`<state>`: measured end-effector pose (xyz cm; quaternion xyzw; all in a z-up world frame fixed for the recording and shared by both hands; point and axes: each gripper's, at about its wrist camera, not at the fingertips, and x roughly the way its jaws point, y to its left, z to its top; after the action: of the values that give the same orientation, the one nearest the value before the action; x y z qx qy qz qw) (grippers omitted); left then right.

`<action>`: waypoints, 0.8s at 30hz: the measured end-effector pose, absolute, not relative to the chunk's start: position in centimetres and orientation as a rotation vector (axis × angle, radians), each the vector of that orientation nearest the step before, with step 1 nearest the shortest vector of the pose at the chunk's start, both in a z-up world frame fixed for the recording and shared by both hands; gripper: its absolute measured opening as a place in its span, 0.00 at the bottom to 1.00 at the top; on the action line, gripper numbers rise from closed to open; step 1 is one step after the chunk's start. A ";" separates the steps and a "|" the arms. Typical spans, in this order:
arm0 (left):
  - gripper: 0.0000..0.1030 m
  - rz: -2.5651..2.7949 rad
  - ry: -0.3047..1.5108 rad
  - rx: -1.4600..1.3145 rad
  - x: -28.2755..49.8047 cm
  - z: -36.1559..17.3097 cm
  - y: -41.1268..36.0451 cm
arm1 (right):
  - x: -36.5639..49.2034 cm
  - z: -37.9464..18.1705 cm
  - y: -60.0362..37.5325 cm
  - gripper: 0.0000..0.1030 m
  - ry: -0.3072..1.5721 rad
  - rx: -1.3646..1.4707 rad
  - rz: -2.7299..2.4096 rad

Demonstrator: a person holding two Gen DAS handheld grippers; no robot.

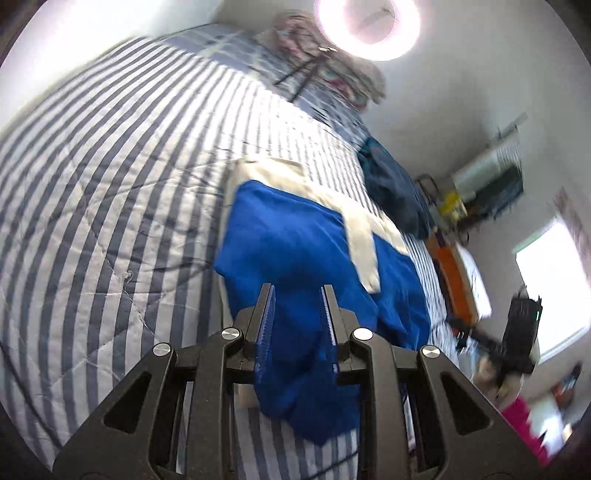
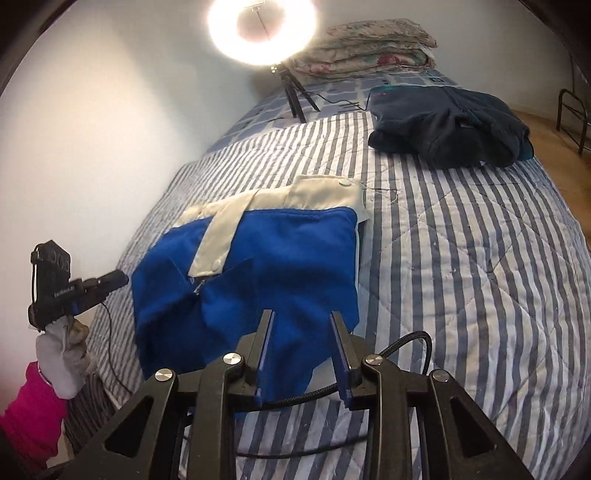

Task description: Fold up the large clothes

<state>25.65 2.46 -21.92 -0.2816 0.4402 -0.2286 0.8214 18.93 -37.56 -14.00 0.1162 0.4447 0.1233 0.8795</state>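
Note:
A blue fleece garment (image 1: 295, 236) with cream trim lies partly folded on the striped bed; it also shows in the right wrist view (image 2: 280, 258). My left gripper (image 1: 297, 295) is open and hovers over the garment's near edge with nothing between its jaws. My right gripper (image 2: 303, 321) is open and empty, just above the garment's near hem. In the right wrist view the left gripper's body shows at the far left (image 2: 74, 288), held by a gloved hand off the bed's edge.
A dark navy fleece (image 2: 450, 125) lies on the bed (image 2: 461, 258) further back, also in the left wrist view (image 1: 391, 184). A ring light on a tripod (image 2: 262, 29) and folded floral quilts (image 2: 369, 44) stand at the head. A black cable (image 2: 369, 369) runs under my right gripper.

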 end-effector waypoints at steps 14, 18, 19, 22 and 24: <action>0.26 -0.459 1.040 -0.613 26.2 -24.3 5.7 | 19.9 -15.8 -39.4 0.28 0.967 0.271 0.280; 0.26 -0.464 0.954 -0.541 28.8 -21.4 5.3 | 21.7 -14.1 -39.9 0.28 0.883 0.287 0.277; 0.26 -0.463 0.944 -0.526 29.6 -21.2 4.9 | 22.8 -14.0 -39.6 0.28 0.878 0.279 0.280; 0.26 -0.457 0.953 -0.510 32.2 -21.4 3.4 | 25.1 -14.9 -38.4 0.27 0.901 0.271 0.283; 0.26 -0.450 0.982 -0.485 32.8 -22.3 2.3 | 26.1 -16.3 -38.0 0.26 0.937 0.271 0.275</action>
<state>32.76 2.32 -22.26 -0.2285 0.4630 -0.2120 0.8298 26.10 -38.01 -16.27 0.1297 0.4486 0.1318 0.8744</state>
